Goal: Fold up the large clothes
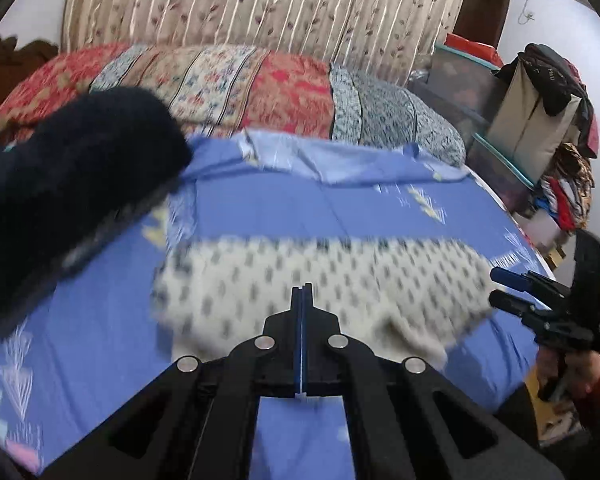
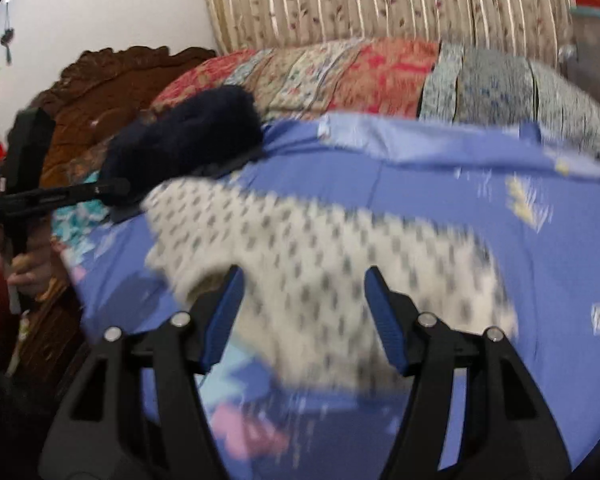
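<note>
One cream garment (image 1: 320,284) with rows of small grey marks lies flat on the bed (image 1: 280,208), folded into a wide band across the blue sheet (its knit looks soft and fleecy, though motion blur hides the weave). One dark navy fuzzy garment (image 1: 72,184) lies rolled in a thick, rounded heap at the sheet's left edge, well apart from the cream one. Behind them one long patchwork quilt (image 1: 236,88) of red, cream and grey-blue floral strips forms a bolster shape, and one striped beige curtain (image 1: 268,4) hangs in glossy pleats.

Two grippers show. The left gripper (image 1: 302,292) hovers over the cream garment with its fingers pressed together, only a thin blue line between them, holding nothing. The right gripper (image 2: 304,300) has its blue ribbed fingers (image 2: 384,320) spread wide above the garment's near edge, nothing pinched between them.
</note>
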`<action>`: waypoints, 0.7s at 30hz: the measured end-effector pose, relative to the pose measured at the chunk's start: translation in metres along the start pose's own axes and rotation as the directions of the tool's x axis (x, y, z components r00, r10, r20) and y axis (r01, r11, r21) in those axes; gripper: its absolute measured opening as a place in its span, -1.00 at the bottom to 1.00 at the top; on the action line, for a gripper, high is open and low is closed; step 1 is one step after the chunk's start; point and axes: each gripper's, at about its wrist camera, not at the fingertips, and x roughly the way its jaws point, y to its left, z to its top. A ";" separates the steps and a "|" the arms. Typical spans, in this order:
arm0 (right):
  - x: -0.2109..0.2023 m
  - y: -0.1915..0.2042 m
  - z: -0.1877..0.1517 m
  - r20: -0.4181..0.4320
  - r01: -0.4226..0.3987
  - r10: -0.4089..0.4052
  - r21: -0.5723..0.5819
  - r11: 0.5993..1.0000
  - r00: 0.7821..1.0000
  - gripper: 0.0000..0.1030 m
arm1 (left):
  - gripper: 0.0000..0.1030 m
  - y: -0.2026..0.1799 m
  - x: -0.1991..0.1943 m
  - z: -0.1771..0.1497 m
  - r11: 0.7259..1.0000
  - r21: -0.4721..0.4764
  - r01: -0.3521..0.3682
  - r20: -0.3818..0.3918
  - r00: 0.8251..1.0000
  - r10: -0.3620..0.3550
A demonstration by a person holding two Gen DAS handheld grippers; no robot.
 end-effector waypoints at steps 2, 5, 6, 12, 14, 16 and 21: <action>0.036 0.001 0.011 -0.008 0.021 -0.021 -0.024 1.000 1.000 0.16 | -0.58 -0.002 0.038 0.009 0.998 0.026 -0.057 -0.012 0.998 0.057; 0.090 -0.020 0.000 -0.112 0.196 -0.204 -0.076 0.978 0.973 0.14 | -0.58 0.014 0.096 0.001 0.972 0.063 -0.227 -0.107 0.967 0.233; 0.106 -0.040 -0.010 -0.164 0.240 -0.243 -0.042 0.970 0.956 0.09 | -0.57 0.034 0.121 -0.010 0.967 0.020 -0.254 -0.200 0.946 0.253; 0.125 -0.075 -0.036 -0.183 0.199 -0.180 0.090 0.976 0.966 0.06 | -0.50 0.050 0.134 -0.056 0.971 -0.023 -0.237 -0.187 0.955 0.228; 0.125 -0.081 -0.033 -0.184 0.170 -0.147 0.117 0.978 0.972 0.06 | -0.50 0.049 0.132 -0.049 0.970 -0.037 -0.238 -0.190 0.955 0.227; 0.108 -0.085 -0.028 -0.168 0.096 -0.069 0.160 0.982 0.983 0.09 | -0.50 0.051 0.115 -0.037 0.975 -0.072 -0.211 -0.202 0.960 0.192; 0.013 -0.097 -0.020 0.011 -0.019 0.017 0.292 0.956 1.000 0.51 | -0.44 0.070 0.033 -0.021 0.978 -0.141 -0.151 -0.078 0.987 0.141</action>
